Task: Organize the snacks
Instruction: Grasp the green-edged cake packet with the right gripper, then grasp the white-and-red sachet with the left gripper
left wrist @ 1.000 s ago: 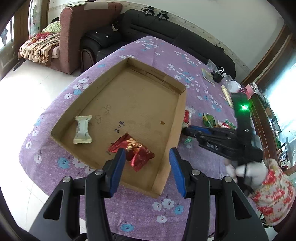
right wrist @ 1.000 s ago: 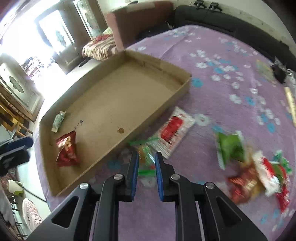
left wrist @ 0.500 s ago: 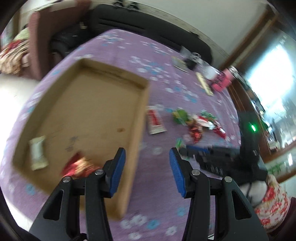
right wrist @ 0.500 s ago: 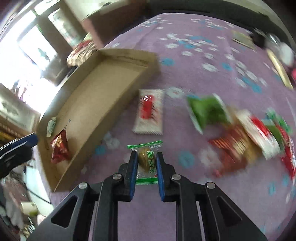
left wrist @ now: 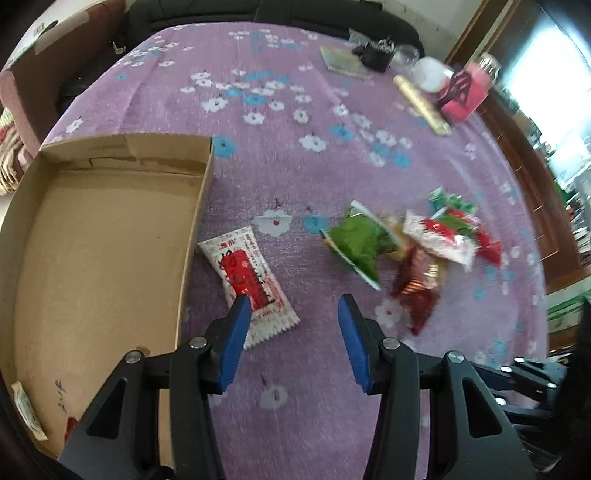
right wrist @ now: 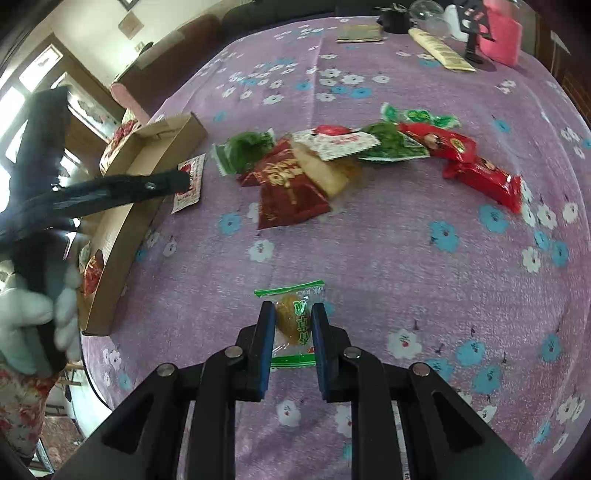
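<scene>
Swung off the cardboard box (left wrist: 96,236), left hand-held gripper (left wrist: 291,325) gapes; right hand-held gripper (right wrist: 293,328) pinches a green-edged sweet (right wrist: 295,321), pile (right wrist: 332,158) unsorted

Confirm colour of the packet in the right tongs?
Clear packet with green ends, yellowish snack inside; right wrist view.

It was a home, a lived-in sitting room. A black sofa (left wrist: 332,14) ran behind the table, with a brownish-red armchair (left wrist: 22,85) beside it at the left. The table wore a purple flowered cloth (left wrist: 280,122), the kind a family lays out. Household odds lay at its far end: a pink container (left wrist: 466,96), a clear plastic bag (left wrist: 406,55). Wood-framed windows (right wrist: 44,70) let in daylight.
</scene>
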{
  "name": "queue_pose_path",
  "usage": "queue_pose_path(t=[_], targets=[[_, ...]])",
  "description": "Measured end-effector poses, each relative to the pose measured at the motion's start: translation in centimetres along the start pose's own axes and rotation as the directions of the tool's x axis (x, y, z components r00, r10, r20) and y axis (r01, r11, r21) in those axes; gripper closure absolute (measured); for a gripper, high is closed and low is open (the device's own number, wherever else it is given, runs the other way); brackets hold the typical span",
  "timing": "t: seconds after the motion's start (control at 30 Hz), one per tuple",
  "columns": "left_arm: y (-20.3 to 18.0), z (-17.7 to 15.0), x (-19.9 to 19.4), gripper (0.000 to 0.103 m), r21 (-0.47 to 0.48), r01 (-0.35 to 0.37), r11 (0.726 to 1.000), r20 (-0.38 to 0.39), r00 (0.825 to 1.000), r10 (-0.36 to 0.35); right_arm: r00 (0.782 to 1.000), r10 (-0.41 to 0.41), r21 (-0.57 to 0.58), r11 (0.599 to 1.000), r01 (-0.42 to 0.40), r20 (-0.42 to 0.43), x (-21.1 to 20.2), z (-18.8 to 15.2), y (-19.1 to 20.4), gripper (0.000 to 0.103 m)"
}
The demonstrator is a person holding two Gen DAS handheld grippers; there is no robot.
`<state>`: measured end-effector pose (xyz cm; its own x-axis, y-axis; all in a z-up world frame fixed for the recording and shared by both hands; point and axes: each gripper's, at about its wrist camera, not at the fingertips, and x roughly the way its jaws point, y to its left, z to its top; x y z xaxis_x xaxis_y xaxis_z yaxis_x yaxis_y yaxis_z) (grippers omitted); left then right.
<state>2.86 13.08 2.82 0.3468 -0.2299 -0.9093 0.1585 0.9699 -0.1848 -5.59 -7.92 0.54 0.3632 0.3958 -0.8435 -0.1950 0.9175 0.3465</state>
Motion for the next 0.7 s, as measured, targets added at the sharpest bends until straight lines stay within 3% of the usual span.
queue_pose_path(t=[0.13, 0.17, 0.2, 0.23, 0.4, 0.47, 0.53, 0.6, 0.7], targets=[[-0.3, 0.6, 0.7, 0.053, 0.024, -0.041, 0.999, 0.009, 0.999, 0.040, 1.000, 0.017, -0.001, 1.000, -0.017, 0.015, -0.3, -0.1, -0.3, 0.085], [-0.5, 0.7, 0.8, 0.063, 0.033, -0.042, 0.999, 0.014, 0.999, 0.042, 1.000, 0.018, -0.004, 1.000, -0.018, 0.018, -0.1, 0.2, -0.2, 0.085], [-0.5, 0.7, 0.9, 0.084, 0.036, -0.034, 0.999, 0.012, 0.999, 0.034, 1.000, 0.020, -0.008, 1.000, -0.020, 0.021, -0.1, 0.2, -0.1, 0.085], [-0.4, 0.7, 1.1, 0.091, 0.033, -0.022, 0.999, -0.002, 1.000, 0.022, 1.000, 0.022, -0.011, 1.000, -0.022, 0.022, -0.1, 0.2, 0.0, 0.085], [-0.5, 0.0, 0.4, 0.092, 0.016, 0.031, 0.999, 0.008, 0.999, -0.031, 0.999, 0.031, -0.015, 0.999, -0.031, 0.025, 0.3, 0.3, -0.1, 0.085], [-0.5, 0.3, -0.4, 0.090, 0.003, 0.020, 1.000, 0.042, 0.999, -0.020, 0.999, 0.040, -0.014, 0.999, -0.039, 0.030, 0.3, 0.3, -0.2, 0.085], [-0.1, 1.1, -0.6, 0.077, -0.008, -0.026, 1.000, 0.057, 0.998, 0.026, 0.998, 0.043, -0.017, 0.999, -0.043, 0.035, 0.2, 0.2, -0.4, 0.084], [0.3, 1.7, -0.3, 0.054, -0.020, -0.057, 0.998, 0.069, 0.996, 0.058, 0.998, 0.050, -0.015, 0.999, -0.049, 0.038, 0.1, 0.2, -0.7, 0.083], [0.4, 2.5, 0.8, 0.050, -0.008, -0.078, 0.997, 0.053, 0.996, 0.078, 0.998, 0.051, -0.030, 0.998, -0.050, 0.040, -0.1, 0.0, -0.7, 0.083]])
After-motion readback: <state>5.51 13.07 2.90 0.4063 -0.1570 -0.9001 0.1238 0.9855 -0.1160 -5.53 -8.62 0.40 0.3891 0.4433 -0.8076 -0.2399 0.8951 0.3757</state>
